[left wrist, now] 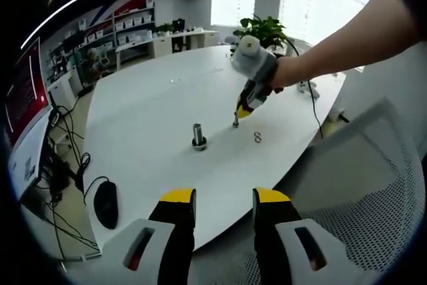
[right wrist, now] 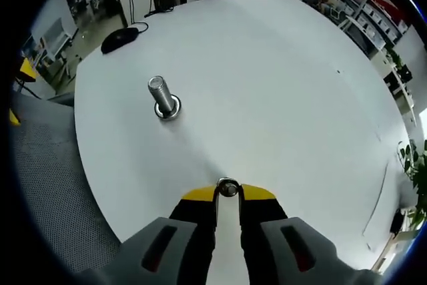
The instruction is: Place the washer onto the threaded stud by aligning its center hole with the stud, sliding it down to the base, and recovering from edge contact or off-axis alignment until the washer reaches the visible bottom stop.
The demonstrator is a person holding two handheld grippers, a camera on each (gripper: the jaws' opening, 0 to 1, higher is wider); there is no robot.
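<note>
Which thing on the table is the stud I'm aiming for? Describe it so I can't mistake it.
On the big white table, look near the middle, toward the left gripper. The threaded stud stands upright there, a short metal post rising from a round collar at its base. Unlike the flat loose rings lying nearby and the black mouse at the edge, it sticks up.

small silver washer (right wrist: 227, 188) mostly hidden between right gripper (right wrist: 227, 195) tips. two tiny metal rings (left wrist: 257, 137) on white table (left wrist: 153, 105) too small to identify. grey mesh chair (left wrist: 373, 185) cut off at edge.
</note>
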